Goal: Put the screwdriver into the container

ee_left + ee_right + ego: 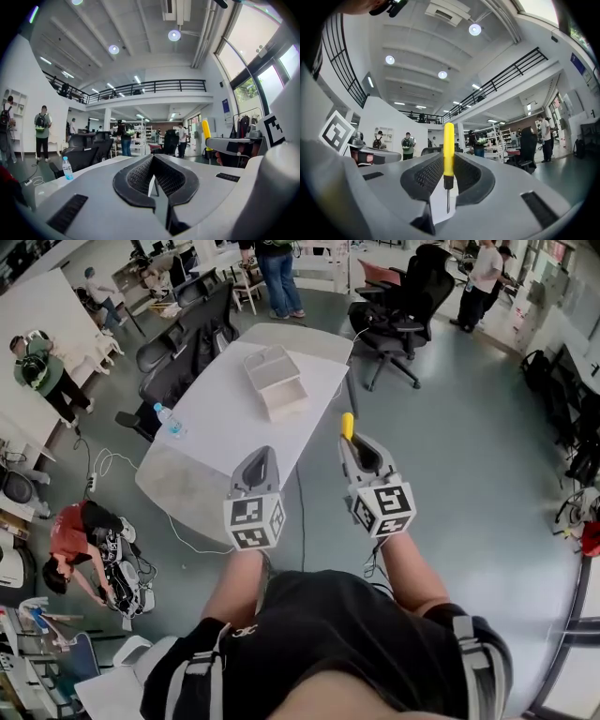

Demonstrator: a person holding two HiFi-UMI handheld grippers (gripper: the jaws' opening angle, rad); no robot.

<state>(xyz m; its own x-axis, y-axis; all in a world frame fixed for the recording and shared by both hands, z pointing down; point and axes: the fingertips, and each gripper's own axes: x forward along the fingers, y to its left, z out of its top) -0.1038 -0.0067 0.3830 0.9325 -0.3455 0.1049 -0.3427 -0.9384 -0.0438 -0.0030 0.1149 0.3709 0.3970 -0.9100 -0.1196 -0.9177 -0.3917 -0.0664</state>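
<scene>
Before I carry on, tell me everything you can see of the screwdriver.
The screwdriver has a plain yellow handle that looks like plastic, a short black collar and a thin metal shaft. The right tongs are shut on its lower handle, and it lies in line with the jaws. The handle sticks out past their tips and the shaft points back toward the gripper's body. Nothing else touches it. It is up in the air, short of the white container.
</scene>
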